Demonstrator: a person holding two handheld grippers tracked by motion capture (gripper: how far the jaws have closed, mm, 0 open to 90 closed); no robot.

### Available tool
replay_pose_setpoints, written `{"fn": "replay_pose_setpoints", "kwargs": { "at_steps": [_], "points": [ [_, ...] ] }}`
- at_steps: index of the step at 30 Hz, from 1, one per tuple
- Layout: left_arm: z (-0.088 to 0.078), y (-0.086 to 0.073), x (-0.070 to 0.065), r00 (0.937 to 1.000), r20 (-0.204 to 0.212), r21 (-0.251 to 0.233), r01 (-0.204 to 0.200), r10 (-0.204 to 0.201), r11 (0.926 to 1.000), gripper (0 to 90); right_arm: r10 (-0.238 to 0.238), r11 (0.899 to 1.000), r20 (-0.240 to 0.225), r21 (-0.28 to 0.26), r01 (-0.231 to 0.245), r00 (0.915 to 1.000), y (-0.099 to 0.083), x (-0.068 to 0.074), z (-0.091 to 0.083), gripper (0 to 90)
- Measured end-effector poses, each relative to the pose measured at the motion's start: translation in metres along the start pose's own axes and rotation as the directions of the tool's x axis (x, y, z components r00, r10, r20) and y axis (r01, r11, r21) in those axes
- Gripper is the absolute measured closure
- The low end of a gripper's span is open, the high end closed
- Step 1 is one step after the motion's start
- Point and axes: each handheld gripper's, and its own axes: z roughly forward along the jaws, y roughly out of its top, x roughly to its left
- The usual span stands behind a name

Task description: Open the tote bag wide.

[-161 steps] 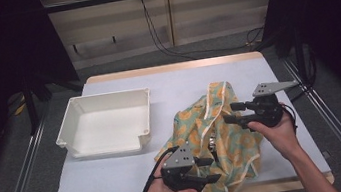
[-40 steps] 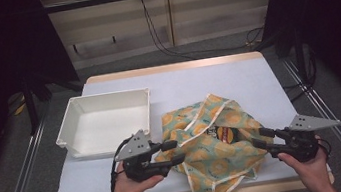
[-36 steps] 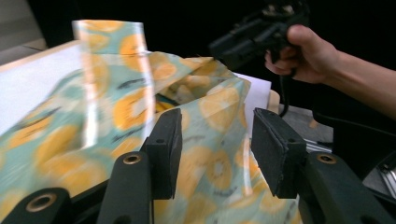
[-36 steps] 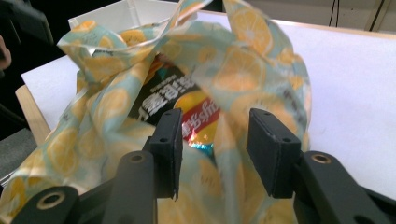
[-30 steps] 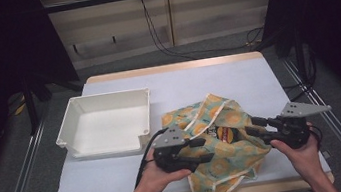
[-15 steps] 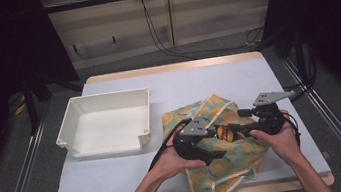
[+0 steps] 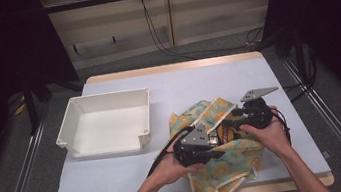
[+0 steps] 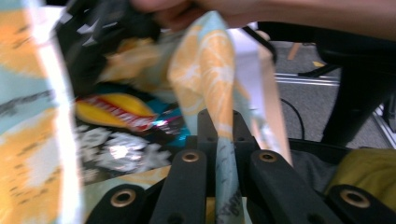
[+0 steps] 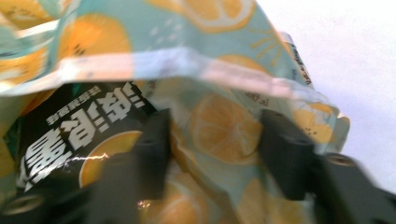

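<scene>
Lower centre-right of the high view: a citrus-print cloth bag (image 7: 220,162) lies slumped on the pale table (image 7: 216,77), its lower corner hanging just past the near edge. Both hands work at its mouth. The left gripper (image 7: 215,149) comes in from the lower left; in the left gripper view its two jaws stand pressed together on a narrow pleat of the bag's fabric, which rises between them towards the top of the frame, so it has just clamped down and now pinches the cloth. Likely purpose: pin one lip of the opening so the bag holds its shape. The right gripper (image 7: 226,122) sits just above and right of it, pointing left across the bag. In the right gripper view its jaws stand apart, part-way spread, having just been narrowing, with a bulge of lemon-patterned cloth between them; the frame is blurred and I cannot tell whether the pads press on it, and it reads as not gripping. A dark snack packet (image 9: 79,135) with white lettering shows at the left of that view, under the bag's pale hem; the same packet's shiny wrapper (image 8: 116,121) lies inside the opening in the left gripper view. Judgement: the packet is being bagged, or the mouth drawn closed over it. A white tray (image 7: 106,122) sits empty at the left, well apart from the bag.
</scene>
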Motion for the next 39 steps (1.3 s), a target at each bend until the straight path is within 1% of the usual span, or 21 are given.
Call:
{"fn": "replay_pose_setpoints", "kwargs": {
  "at_steps": [1,2,4,5,6,10,14,17,19,20,21,22,23,25,27,28,29,32,34,37,39],
  "points": [
    [0.000,0.001,-0.006,0.9997,0.019,-0.006,-0.014,0.014,0.9999,88.4,0.007,1.000,0.005,0.000,-0.007,1.0000,0.000,-0.002,0.001,56.7],
    [0.000,0.002,-0.011,0.9991,0.029,-0.006,-0.032,0.032,0.9995,88.9,0.023,1.000,0.006,0.001,-0.023,0.9997,0.001,-0.006,0.003,66.7],
    [0.002,0.004,-0.021,0.9975,0.049,-0.014,-0.050,0.050,0.9987,89.3,0.054,0.998,-0.004,-0.028,-0.054,0.9985,0.002,-0.015,0.005,80.1],
    [0.002,0.004,-0.024,0.9955,0.061,-0.011,-0.073,0.073,0.9973,89.5,0.077,0.996,-0.002,-0.047,-0.077,0.9970,0.004,-0.022,0.005,84.2],
    [0.003,0.005,-0.028,0.9943,0.070,-0.006,-0.081,0.081,0.9967,89.6,0.096,0.994,-0.003,-0.059,-0.096,0.9954,0.005,-0.027,0.005,86.3],
    [0.011,0.002,-0.037,0.9892,0.098,0.009,-0.110,0.109,0.9939,90.0,0.132,0.989,0.027,-0.063,-0.130,0.9908,0.012,-0.046,0.011,88.8],
    [0.018,-0.005,-0.038,0.9906,0.099,0.023,-0.098,0.095,0.9950,90.0,0.153,0.986,0.051,-0.070,-0.149,0.9870,0.018,-0.057,0.017,89.4],
    [0.027,-0.011,-0.040,0.9896,0.119,0.051,-0.088,0.081,0.9948,90.0,0.189,0.979,0.043,-0.084,-0.185,0.9810,0.021,-0.062,0.019,89.5],
    [0.030,-0.014,-0.040,0.9889,0.128,0.057,-0.083,0.075,0.9949,90.0,0.184,0.981,0.057,-0.066,-0.180,0.9812,0.019,-0.062,0.024,89.5],
    [0.031,-0.016,-0.038,0.9901,0.130,0.043,-0.059,0.053,0.9973,90.0,0.169,0.985,0.069,-0.057,-0.165,0.9833,0.018,-0.061,0.025,89.4],
    [0.031,-0.016,-0.036,0.9924,0.117,0.029,-0.042,0.038,0.9987,89.8,0.161,0.986,0.083,-0.050,-0.157,0.9835,0.016,-0.060,0.027,89.2],
    [0.030,-0.016,-0.035,0.9941,0.103,0.012,-0.033,0.031,0.9994,88.3,0.162,0.986,0.082,-0.053,-0.158,0.9834,0.015,-0.059,0.027,88.5],
    [0.030,-0.015,-0.034,0.9952,0.092,0.015,-0.034,0.032,0.9993,83.6,0.172,0.984,0.065,-0.063,-0.168,0.9829,0.014,-0.058,0.025,86.3],
    [0.030,-0.013,-0.033,0.9955,0.093,0.001,-0.020,0.020,0.9998,79.5,0.171,0.983,0.033,-0.079,-0.168,0.9847,0.013,-0.056,0.020,75.4],
    [0.029,-0.012,-0.032,0.9969,0.077,0.011,-0.016,0.016,0.9998,73.9,0.155,0.984,0.027,-0.092,-0.152,0.9875,0.013,-0.052,0.013,68.1],
    [0.029,-0.012,-0.032,0.9972,0.073,0.007,-0.015,0.014,0.9999,71.2,0.147,0.985,0.022,-0.093,-0.145,0.9889,0.012,-0.049,0.009,61.7],
    [0.029,-0.012,-0.032,0.9979,0.064,0.000,0.001,-0.001,1.0000,67.8,0.138,0.987,0.029,-0.088,-0.135,0.9901,0.011,-0.046,0.004,56.4],
    [0.028,-0.012,-0.032,0.9991,0.038,-0.005,0.019,-0.019,0.9998,57.5,0.124,0.987,0.027,-0.107,-0.120,0.9920,0.008,-0.038,-0.012,43.3],
    [0.023,-0.011,-0.031,0.9992,0.017,-0.018,0.036,-0.036,0.9992,47.5,0.120,0.986,0.025,-0.119,-0.116,0.9925,0.005,-0.033,-0.022,39.0],
    [0.015,-0.010,-0.028,0.9972,0.015,-0.064,0.074,-0.073,0.9952,43.3,0.112,0.985,0.017,-0.135,-0.108,0.9936,0.001,-0.022,-0.037,35.0],
    [0.010,-0.009,-0.027,0.9969,0.008,-0.076,0.079,-0.079,0.9940,41.1,0.101,0.985,-0.002,-0.143,-0.101,0.9948,-0.002,-0.015,-0.043,33.4]
  ]
}}
